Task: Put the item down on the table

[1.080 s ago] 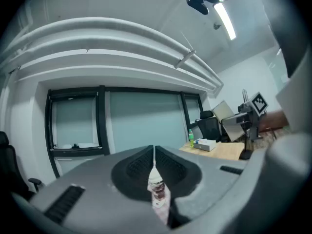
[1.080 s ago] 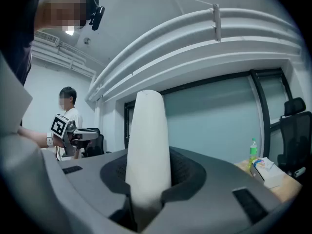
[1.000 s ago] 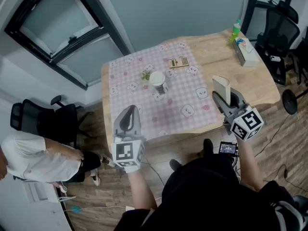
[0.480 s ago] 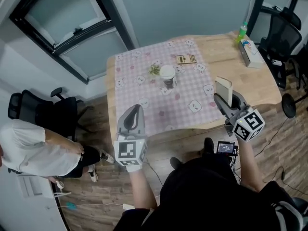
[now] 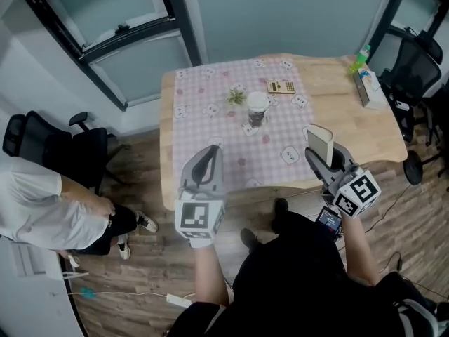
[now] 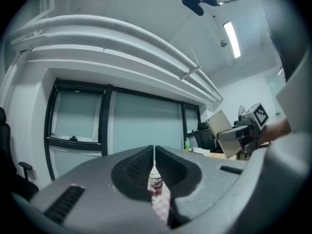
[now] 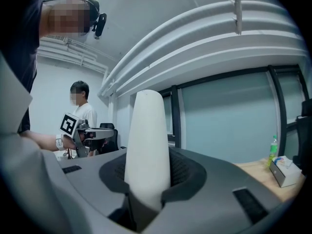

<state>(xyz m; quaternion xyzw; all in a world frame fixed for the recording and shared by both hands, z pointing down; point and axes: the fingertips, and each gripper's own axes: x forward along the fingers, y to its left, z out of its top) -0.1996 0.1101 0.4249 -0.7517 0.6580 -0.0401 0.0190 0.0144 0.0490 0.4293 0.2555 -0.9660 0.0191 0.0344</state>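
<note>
My right gripper [image 5: 319, 149] holds a cream-white flat block [image 5: 322, 140] upright above the table's near right edge. In the right gripper view the white block [image 7: 147, 145] stands between the ribbed pads, which still touch it while the jaws are opening slightly. The left gripper view shows the same block [image 6: 222, 129] as a tan slab in that gripper. My left gripper [image 5: 208, 152] hovers in front of the table's near edge, shut with nothing in it [image 6: 154, 152].
The wooden table [image 5: 337, 97] carries a pink checked cloth [image 5: 210, 128] with a lidded cup [image 5: 257, 108], a small plant [image 5: 236, 97] and a calculator [image 5: 280, 87]. A green bottle [image 5: 362, 53] and a box [image 5: 370, 90] sit far right. Office chairs [image 5: 42, 146] and a seated person [image 5: 35, 216] flank the table.
The head view has drifted, so the table sits further right and lower in frame. Both grippers stay in front of the near edge; the right one keeps the white block.
</note>
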